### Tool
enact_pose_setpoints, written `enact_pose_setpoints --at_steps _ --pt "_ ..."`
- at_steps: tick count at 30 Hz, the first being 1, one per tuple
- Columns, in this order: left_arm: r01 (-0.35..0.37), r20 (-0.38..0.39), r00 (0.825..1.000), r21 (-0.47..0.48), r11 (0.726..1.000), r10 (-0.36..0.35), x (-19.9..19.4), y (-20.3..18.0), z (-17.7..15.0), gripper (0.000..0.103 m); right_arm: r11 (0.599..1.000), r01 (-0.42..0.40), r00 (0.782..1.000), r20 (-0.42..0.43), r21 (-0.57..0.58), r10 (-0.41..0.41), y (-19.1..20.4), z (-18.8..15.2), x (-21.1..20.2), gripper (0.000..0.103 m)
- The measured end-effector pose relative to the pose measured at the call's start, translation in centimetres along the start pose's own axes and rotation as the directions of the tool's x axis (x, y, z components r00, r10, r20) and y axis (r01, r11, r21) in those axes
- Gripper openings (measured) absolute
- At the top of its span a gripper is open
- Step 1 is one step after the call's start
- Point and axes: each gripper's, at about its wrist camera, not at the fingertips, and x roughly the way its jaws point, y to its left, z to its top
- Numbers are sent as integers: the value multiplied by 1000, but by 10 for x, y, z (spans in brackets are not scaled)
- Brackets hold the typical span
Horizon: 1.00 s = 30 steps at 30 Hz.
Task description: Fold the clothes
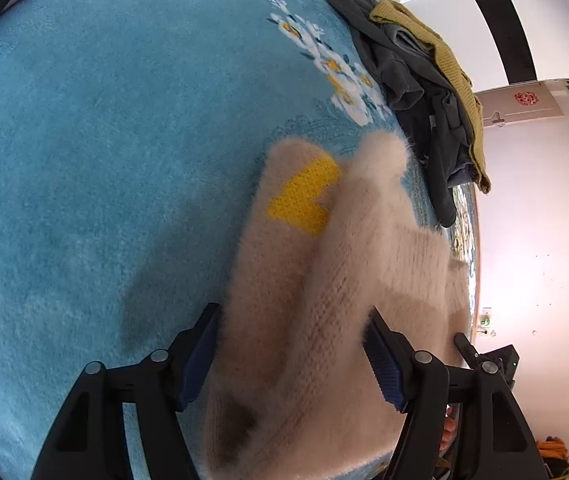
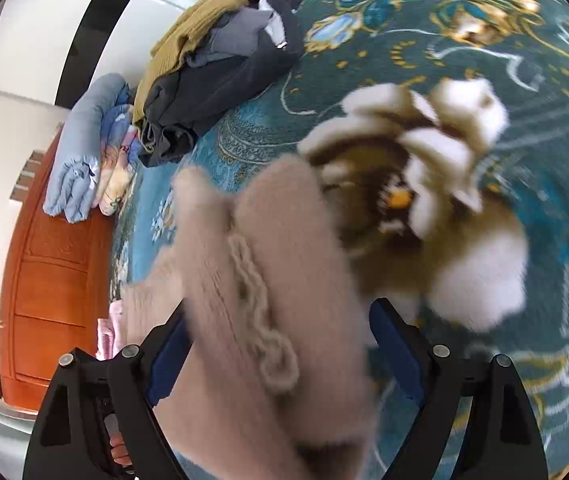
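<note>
A fluffy beige sweater point(image 1: 324, 248) with a yellow knitted patch point(image 1: 304, 196) lies bunched on the blue carpet point(image 1: 84, 160). In the left wrist view it fills the gap between the wide-apart fingers of my left gripper point(image 1: 290, 344), which is open. The right wrist view shows the same sweater point(image 2: 268, 240), with a loose yarn loop, running between the fingers of my right gripper point(image 2: 280, 340). That gripper is open too, and carpet shows beside its right finger point(image 2: 392, 340). Both views are motion-blurred.
A pile of dark grey and mustard clothes point(image 1: 416, 80) point(image 2: 220, 60) lies further off on the carpet. Folded light-blue bedding point(image 2: 80, 148) rests on an orange wooden cabinet point(image 2: 52, 280). A blurred white and brown flower shape point(image 2: 444, 200) lies on the teal patterned carpet point(image 2: 484, 20).
</note>
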Motion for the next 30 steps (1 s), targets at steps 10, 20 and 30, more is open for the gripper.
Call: enact_pose_setpoints --at_steps 10,20,30 --pt "4 18 1000 -52 999 -3 0 -2 -6 70 1000 -19 999 -32 -1 19 8 -9 6 80" --pt "-45 57 997 -37 998 47 -16 -19 -10 43 993 -10 1000 18 116 7 12 -13 -10 46" --pt "7 91 996 12 1000 -8 -50 -22 -10 37 998 -47 998 35 51 46 54 -23 -35 40"
